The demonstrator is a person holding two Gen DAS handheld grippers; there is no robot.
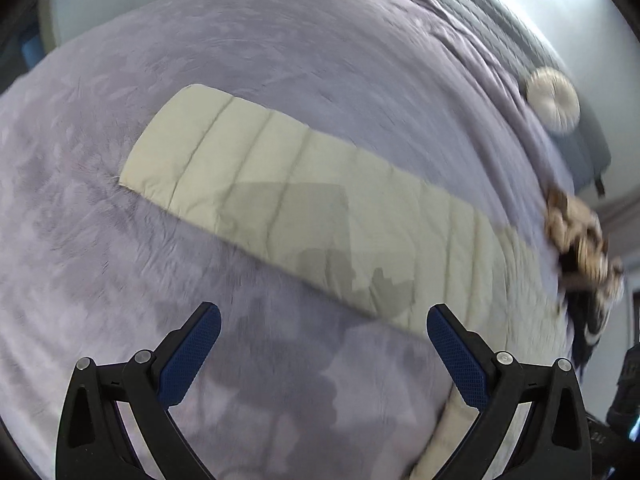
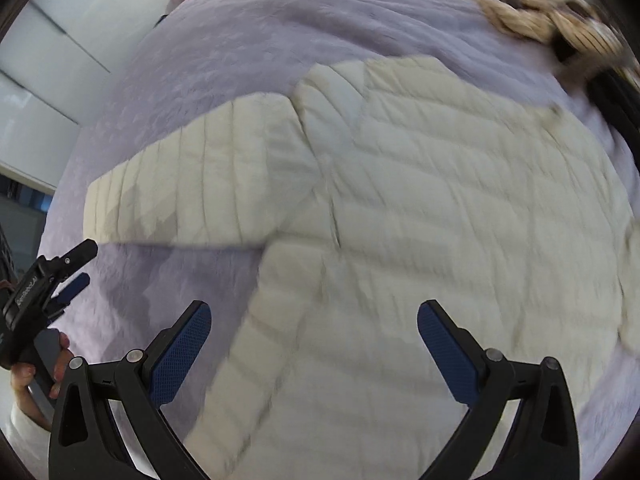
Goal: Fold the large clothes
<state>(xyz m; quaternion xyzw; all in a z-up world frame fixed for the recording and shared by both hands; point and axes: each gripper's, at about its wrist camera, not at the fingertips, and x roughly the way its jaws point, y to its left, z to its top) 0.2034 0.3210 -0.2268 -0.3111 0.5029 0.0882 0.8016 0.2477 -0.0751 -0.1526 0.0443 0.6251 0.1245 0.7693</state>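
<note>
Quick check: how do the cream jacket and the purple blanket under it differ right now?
The cream jacket is quilted in stitched bands; the purple blanket is fuzzy with a faint pattern. The jacket lies on top, one sleeve stretched out; the blanket spreads far wider beneath. Both lie flat, and neither the left claw nor the right claw holds either.

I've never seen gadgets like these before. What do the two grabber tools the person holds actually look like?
Each is a black plastic frame that forks into two angled fingers, with silver rivets at the joints. The left gripper and right gripper both carry blue mesh-textured pads on the inner faces. The right camera also shows the left tool's black handle with white lettering, held by a hand with a white sleeve.
</note>
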